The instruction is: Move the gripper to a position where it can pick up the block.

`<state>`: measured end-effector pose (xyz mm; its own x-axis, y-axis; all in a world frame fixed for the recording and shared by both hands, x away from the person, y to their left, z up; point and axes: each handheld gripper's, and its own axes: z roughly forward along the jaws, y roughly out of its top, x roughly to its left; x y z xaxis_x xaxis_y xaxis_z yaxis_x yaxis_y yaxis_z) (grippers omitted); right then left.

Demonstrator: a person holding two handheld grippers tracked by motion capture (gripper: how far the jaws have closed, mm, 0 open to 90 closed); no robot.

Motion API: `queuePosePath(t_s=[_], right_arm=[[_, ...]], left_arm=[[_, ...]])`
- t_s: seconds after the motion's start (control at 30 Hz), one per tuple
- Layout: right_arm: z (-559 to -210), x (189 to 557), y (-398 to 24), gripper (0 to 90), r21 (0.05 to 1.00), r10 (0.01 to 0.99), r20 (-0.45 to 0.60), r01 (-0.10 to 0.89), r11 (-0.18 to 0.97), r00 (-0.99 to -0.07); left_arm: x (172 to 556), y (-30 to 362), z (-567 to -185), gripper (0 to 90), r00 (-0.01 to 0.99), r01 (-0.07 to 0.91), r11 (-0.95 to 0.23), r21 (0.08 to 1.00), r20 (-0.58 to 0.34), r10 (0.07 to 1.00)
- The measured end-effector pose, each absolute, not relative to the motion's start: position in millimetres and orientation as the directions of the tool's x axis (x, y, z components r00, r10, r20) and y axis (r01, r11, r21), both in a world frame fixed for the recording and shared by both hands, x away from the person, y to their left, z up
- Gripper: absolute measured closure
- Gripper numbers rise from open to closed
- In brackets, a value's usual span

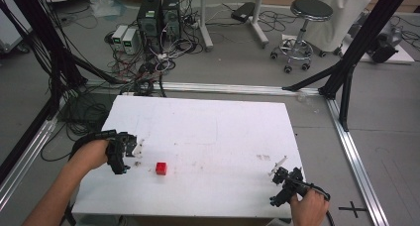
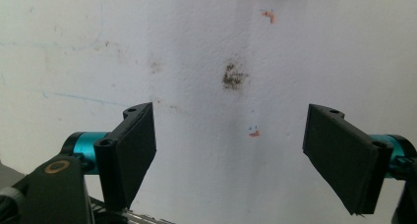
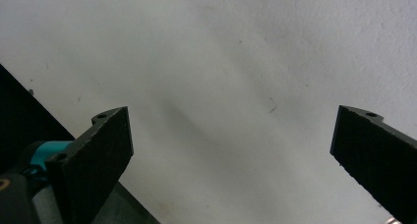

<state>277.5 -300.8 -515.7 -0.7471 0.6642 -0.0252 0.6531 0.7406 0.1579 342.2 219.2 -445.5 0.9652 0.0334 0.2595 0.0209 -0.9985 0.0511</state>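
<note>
A small red cube [image 1: 161, 168] lies on the white table [image 1: 208, 132], left of centre near the front. My left gripper [image 1: 137, 149] hovers just left of the cube, a short gap apart, held in a hand. In the left gripper view its jaws stand wide apart over bare stained tabletop, so my left gripper [image 2: 228, 128] is open and empty. My right gripper [image 1: 278, 166] is at the front right corner of the table, far from the cube. In the right gripper view my right gripper [image 3: 231, 118] is open over plain white surface, with nothing between the jaws.
The table's right edge [image 1: 297, 151] runs close to my right gripper. Beyond the far edge the floor holds tangled cables [image 1: 143, 67], computer towers [image 1: 157, 15] and a stool [image 1: 304, 28]. Black frame posts [image 1: 356, 47] stand at both sides.
</note>
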Motion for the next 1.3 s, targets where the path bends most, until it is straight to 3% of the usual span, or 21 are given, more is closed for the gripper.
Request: queuePosePath(t_s=[0.33,1.3], right_arm=[[-516.3,278.7,-297.9,1.5,0.152,0.655,-0.024,0.645,0.749,-0.755],[-520.7,281.9,-292.1,1.6,0.133,0.632,-0.014,0.625,0.769,-0.775]], left_arm=[[348.1,194.5,-443.7,20.6,0.967,-0.063,-0.997,0.036,0.25,-0.053],[352.1,145.9,-482.0,20.4,0.983,-0.103,-0.995,0.012,0.156,-0.1]])
